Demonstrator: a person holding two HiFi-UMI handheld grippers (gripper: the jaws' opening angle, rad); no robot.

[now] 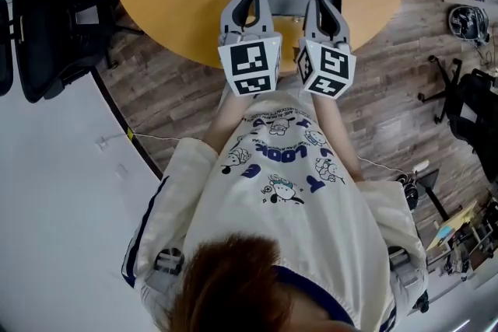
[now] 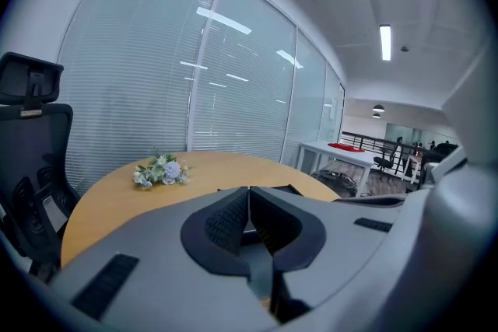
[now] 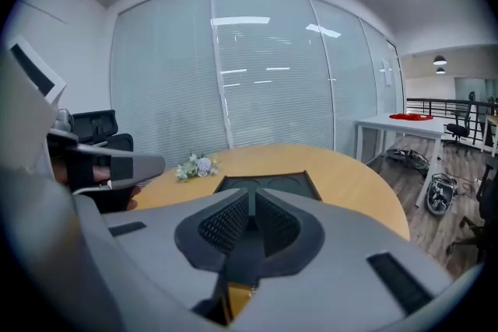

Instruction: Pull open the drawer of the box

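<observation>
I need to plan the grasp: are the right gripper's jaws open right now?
No, the right gripper has its jaws pressed together with nothing between them, and the black box lies ahead of it.

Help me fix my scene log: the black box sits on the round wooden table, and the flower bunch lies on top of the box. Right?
Not quite. The flower bunch lies on the table itself, left of the black box and apart from it; the right gripper view shows this. The box does sit on the table.
</observation>
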